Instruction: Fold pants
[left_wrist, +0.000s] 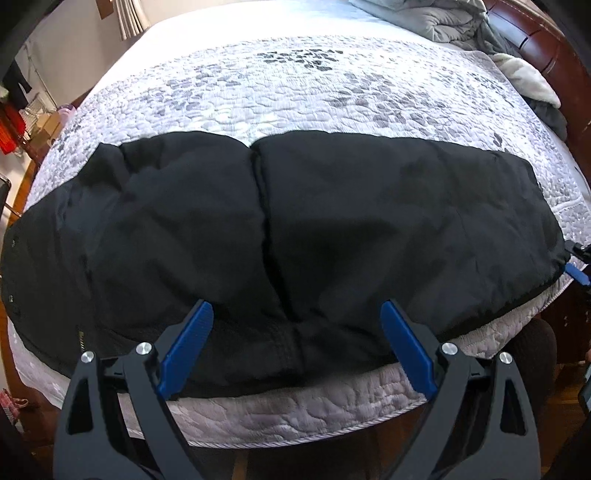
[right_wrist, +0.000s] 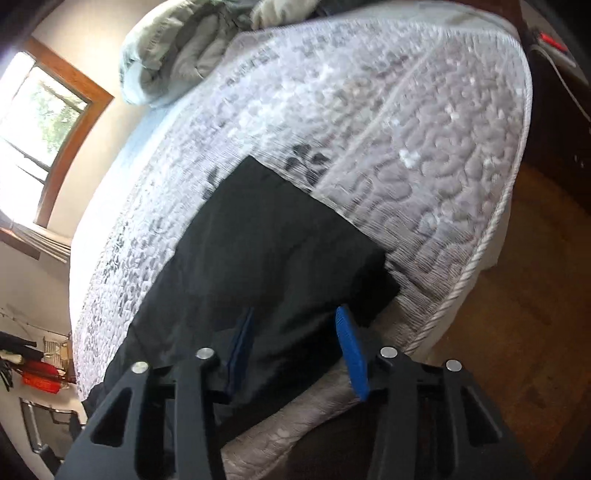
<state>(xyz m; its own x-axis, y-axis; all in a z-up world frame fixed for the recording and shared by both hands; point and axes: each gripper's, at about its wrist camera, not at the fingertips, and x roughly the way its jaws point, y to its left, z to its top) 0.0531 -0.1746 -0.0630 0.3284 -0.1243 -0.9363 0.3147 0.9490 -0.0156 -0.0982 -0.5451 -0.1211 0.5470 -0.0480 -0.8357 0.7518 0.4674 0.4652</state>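
Black pants (left_wrist: 280, 229) lie flat across the near part of the bed, spread left to right, with a seam or fold line running down their middle. My left gripper (left_wrist: 295, 308) hovers open over their near edge, and its blue pads (left_wrist: 192, 347) stand wide apart with no cloth pinched. The right gripper (left_wrist: 577, 264) shows at the pants' right end. In the right wrist view the pants (right_wrist: 273, 240) end in a square corner on the quilt. My right gripper (right_wrist: 295, 314) is open above that end, and its pads (right_wrist: 351, 354) are apart with dark cloth lying between and beneath them.
A white and grey quilted cover (left_wrist: 295, 85) spans the bed. A grey comforter (left_wrist: 454, 22) is bunched at the far right by the dark wooden headboard (left_wrist: 554, 48). The mattress edge (right_wrist: 480, 240) drops to a wooden floor (right_wrist: 517, 295). A window (right_wrist: 44, 122) is at left.
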